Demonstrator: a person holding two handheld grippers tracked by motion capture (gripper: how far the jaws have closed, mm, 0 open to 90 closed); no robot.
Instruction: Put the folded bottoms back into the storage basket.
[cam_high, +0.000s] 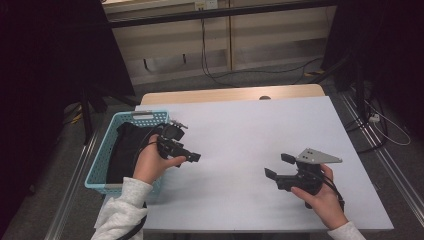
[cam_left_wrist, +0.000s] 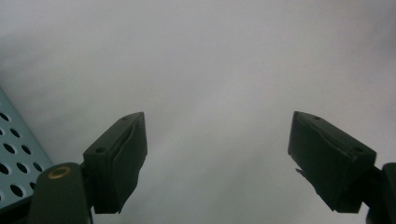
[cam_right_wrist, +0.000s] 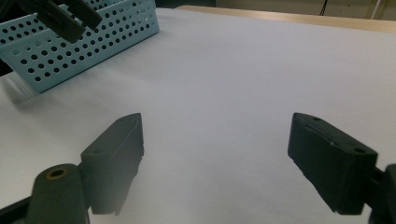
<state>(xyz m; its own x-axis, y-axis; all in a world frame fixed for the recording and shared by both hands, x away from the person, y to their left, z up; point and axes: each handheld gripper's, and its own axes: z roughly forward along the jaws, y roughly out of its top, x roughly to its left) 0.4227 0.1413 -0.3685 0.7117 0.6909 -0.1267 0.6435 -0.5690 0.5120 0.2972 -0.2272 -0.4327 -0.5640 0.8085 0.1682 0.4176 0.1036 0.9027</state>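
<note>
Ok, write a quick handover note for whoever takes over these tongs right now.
Left tongs: open, empty, just right of the blue basket, over the white table.
Right tongs: open, empty, over the table's right part.
Dark cloth: lying in the basket, touched by neither tongs.
Done: nothing visibly taken out; nothing lies on the table besides the basket.
Left: probably to lift the cloth out of the basket; the left tongs are nearest.

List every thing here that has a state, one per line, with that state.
left gripper: open, nothing between its jaws, beside the basket.
right gripper: open, nothing between its jaws, low over the white table top.
basket: upright at the table's left edge, with something in it.
black cloth: lying inside the basket.
table: bare in the middle.
</note>
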